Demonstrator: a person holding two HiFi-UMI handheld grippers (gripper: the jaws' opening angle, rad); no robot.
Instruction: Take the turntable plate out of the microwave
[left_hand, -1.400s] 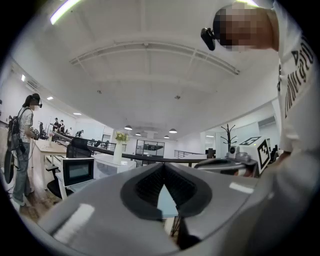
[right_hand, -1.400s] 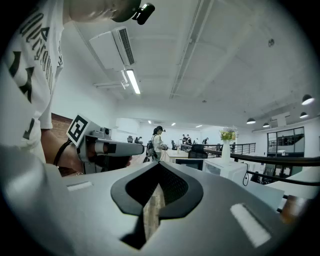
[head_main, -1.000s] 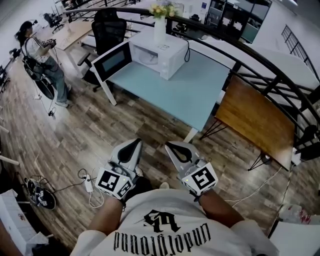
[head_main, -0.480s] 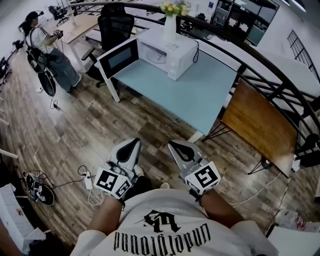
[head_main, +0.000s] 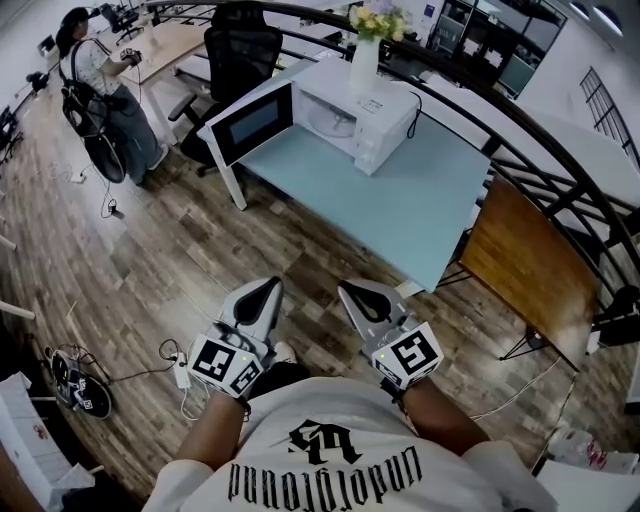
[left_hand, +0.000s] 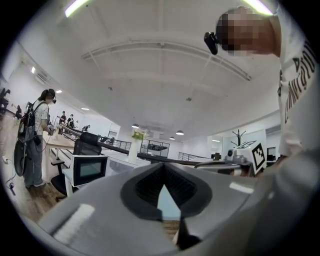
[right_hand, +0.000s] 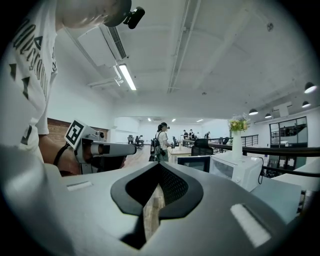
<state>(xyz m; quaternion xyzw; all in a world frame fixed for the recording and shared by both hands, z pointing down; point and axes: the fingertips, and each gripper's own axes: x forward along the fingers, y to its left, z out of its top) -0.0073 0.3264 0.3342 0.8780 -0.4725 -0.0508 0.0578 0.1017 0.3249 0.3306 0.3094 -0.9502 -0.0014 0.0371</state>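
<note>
Turntable plate (head_main: 333, 124) first: it looks to lie on the floor of the microwave (head_main: 390, 120), showing only as a pale disc in the open cavity, too small for its rim to be made out. The microwave sits at the far edge of the blue table (head_main: 400, 205). Its door (head_main: 255, 122) is swung wide toward the table's left corner, and a vase of flowers (head_main: 365, 60) stands on its roof. Your left gripper (head_main: 268, 286) and right gripper (head_main: 346, 290) are both pressed together with nothing between them. They are held level over the wooden floor (head_main: 200, 260), well apart from the table's near edge. So close in square to the open front, not to the table's near corner, and spread the jaws before they enter the cavity. I'd keep the left gripper clear of the door and take the plate by its near rim. Lift it slightly before drawing it out flat, because glass will likely slip in a shallow pinch. Avoid jolting the microwave, since the vase could topple.
</note>
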